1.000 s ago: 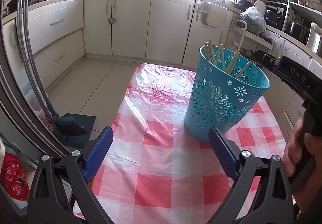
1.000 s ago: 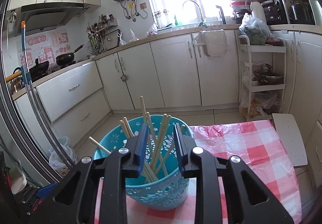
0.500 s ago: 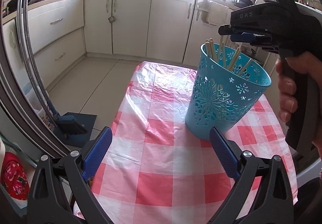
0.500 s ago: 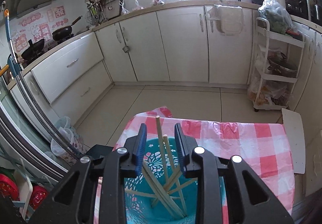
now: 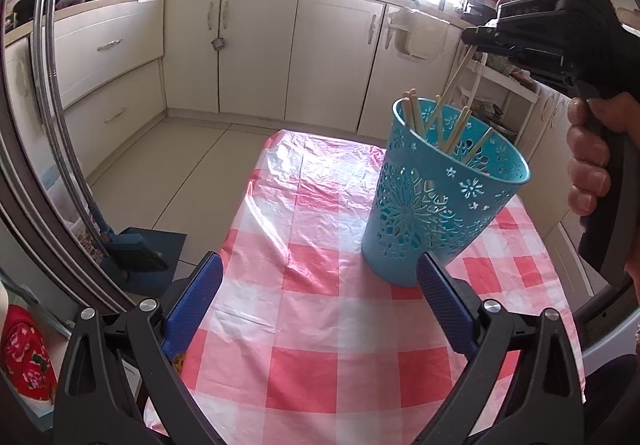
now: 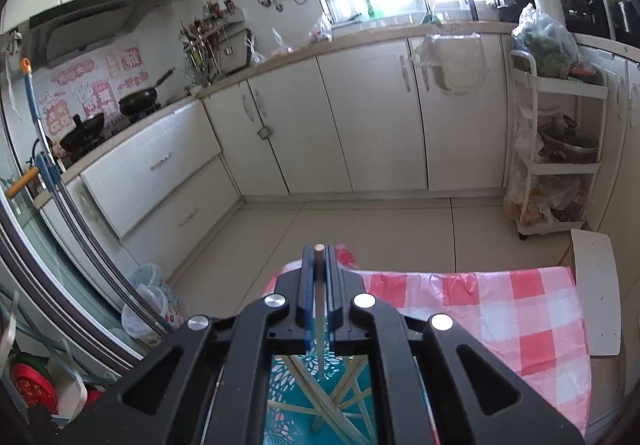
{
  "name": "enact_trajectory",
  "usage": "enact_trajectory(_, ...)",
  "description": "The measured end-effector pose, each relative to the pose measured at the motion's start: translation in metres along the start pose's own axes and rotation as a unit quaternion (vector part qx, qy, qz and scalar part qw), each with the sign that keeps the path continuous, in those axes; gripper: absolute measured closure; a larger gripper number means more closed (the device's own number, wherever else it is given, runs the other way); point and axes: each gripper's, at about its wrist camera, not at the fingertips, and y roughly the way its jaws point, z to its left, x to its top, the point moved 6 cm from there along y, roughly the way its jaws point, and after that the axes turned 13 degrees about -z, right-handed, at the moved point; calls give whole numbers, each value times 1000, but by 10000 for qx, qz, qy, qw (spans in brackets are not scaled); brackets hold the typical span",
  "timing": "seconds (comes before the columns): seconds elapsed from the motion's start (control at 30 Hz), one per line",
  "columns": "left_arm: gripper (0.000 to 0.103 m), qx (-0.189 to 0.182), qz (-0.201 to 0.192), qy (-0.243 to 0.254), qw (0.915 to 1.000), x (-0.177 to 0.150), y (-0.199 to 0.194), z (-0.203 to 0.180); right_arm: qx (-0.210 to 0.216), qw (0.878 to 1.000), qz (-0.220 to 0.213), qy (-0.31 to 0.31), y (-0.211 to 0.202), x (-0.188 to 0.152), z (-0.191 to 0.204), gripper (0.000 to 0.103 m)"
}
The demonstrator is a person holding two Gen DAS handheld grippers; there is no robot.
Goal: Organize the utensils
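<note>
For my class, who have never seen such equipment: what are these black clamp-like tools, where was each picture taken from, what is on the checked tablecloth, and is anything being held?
There is no robot here. A person holds a hand-held gripper in each hand, a black two-fingered clamp with a wide-angle camera that looks forward along its fingers.

The left camera's picture shows the left hand-held gripper open, empty, above the red-and-white checked tablecloth. On the cloth stands a blue cut-out basket holding wooden chopsticks. At the right edge the person's hand grips the other tool.

The right camera's picture looks over the basket toward the kitchen cabinets. The right hand-held gripper has just closed on a single chopstick, whose lower end reaches down into the basket.
</note>
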Motion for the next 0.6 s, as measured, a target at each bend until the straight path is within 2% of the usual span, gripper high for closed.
enact_trajectory(0.1, 10, -341, -393, -22, 9986, 13, -15, -7, 125, 9991, -311, 272, -29, 20, -5, 97)
enact_trajectory(0.17, 10, -962, -516, -162, 9939, 21, -26, -17, 281, 9968, -445, 599, -49, 29, -10, 97)
enact_trajectory(0.23, 10, -1587, -334, -530, 9853, 24, -30, -26, 464, 9914, -543, 1097, -68, 35, -19, 97)
enact_trajectory(0.27, 10, -2052, -115, -913, 9744, 24, -31, -30, 575, 9867, -585, 1405, -78, 36, -26, 97)
enact_trajectory(0.33, 10, -2507, 62, -1523, 9560, 27, -33, -32, 805, 9737, -589, 2047, -92, 30, -36, 97)
enact_trajectory(0.47, 10, -3110, 104, -2481, 9174, 39, -41, -38, 1227, 9404, -448, 3140, -114, 2, -52, 97)
enact_trajectory(0.5, 10, -3211, 119, -2617, 9101, 41, -43, -40, 1330, 9295, -398, 3417, -118, -7, -55, 97)
enact_trajectory(0.6, 10, -3343, 130, -2898, 8967, 45, -47, -44, 1526, 9040, -317, 3981, -133, -27, -59, 97)
